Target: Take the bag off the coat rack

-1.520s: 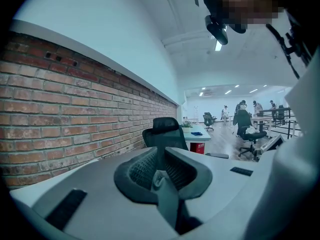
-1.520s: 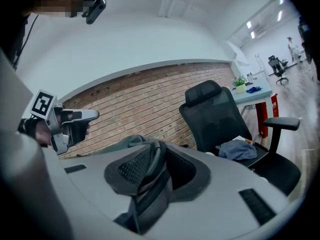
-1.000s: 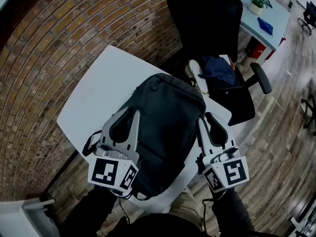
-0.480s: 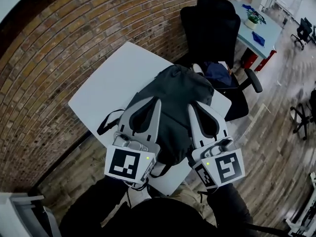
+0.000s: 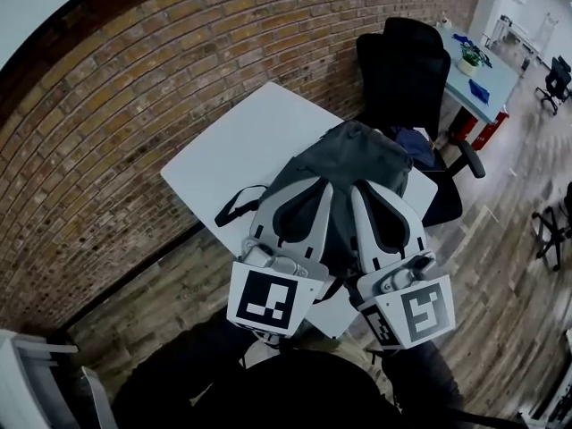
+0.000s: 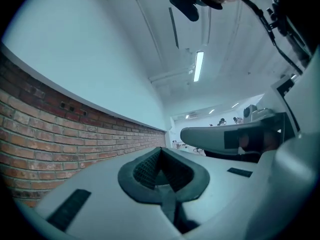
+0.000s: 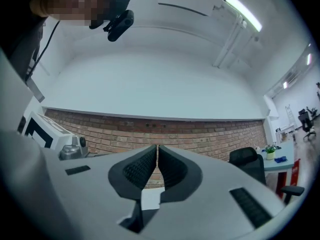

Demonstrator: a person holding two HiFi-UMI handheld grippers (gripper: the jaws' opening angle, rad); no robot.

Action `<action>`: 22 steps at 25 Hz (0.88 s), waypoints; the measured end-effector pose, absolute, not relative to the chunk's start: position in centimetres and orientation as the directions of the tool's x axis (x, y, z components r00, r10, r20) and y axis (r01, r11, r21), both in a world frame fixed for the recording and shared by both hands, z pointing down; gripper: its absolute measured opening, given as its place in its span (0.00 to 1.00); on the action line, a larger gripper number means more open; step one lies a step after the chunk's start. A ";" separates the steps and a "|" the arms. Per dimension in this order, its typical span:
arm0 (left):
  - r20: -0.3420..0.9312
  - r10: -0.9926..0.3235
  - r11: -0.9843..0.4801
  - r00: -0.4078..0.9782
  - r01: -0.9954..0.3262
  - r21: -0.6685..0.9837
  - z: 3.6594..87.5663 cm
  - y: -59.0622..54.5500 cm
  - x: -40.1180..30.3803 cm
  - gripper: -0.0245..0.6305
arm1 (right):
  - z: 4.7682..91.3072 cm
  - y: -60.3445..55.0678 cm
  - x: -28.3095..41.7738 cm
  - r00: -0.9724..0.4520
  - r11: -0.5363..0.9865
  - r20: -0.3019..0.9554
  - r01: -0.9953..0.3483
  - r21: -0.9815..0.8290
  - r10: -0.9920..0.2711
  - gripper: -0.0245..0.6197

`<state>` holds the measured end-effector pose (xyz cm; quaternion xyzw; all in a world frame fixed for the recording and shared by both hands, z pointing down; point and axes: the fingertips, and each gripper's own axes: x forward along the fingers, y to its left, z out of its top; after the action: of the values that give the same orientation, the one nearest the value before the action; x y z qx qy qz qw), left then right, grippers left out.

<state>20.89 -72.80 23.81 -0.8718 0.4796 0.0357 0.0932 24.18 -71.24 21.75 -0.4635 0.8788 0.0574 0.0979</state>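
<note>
Bag [image 5: 362,155], a dark backpack, lies flat on the white table [image 5: 237,141], toward the table's right half, one black strap [image 5: 234,207] looped out onto the bare top at its left; left gripper [image 5: 323,186] and right gripper [image 5: 361,189] are held side by side over the table's near edge, and in the head view their fingers overlap the bag's near end; whether they touch it I cannot tell; the left gripper view shows its tips meeting, nothing between them, with brick wall [image 5: 134,88] and white ceiling beyond; the right gripper view shows its pads drawn together to a hairline slit, nothing gripped, the wall behind the table straight ahead; each gripper carries a cube with black-and-white square markers, left cube [image 5: 268,298] and right cube [image 5: 418,315], patterns only; a black chair [image 5: 404,61] stands at the table's far right corner with a blue cloth [image 5: 415,139] on its seat; past the table on that side is a pale blue desk [image 5: 487,79] with a potted plant [image 5: 471,58]; wood floor [image 5: 500,266] to the table's right.
</note>
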 end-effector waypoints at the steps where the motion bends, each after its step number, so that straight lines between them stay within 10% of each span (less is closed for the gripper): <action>1: -0.153 -0.828 -0.524 0.540 -0.841 -0.135 23.7 -72.2 20.7 0.05 | 21.6 -70.7 23.9 -0.552 0.564 -0.228 -0.826 0.013 -0.802 0.07; 22: -0.180 -0.827 -0.516 0.533 -0.846 -0.134 22.8 -69.6 18.9 0.05 | 19.7 -68.1 20.8 -0.575 0.589 -0.260 -0.808 0.032 -0.776 0.05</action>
<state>18.90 -69.65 22.78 -0.8694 0.4811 0.0465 0.1028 20.84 -68.08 19.73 -0.4475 0.8845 0.0735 0.1096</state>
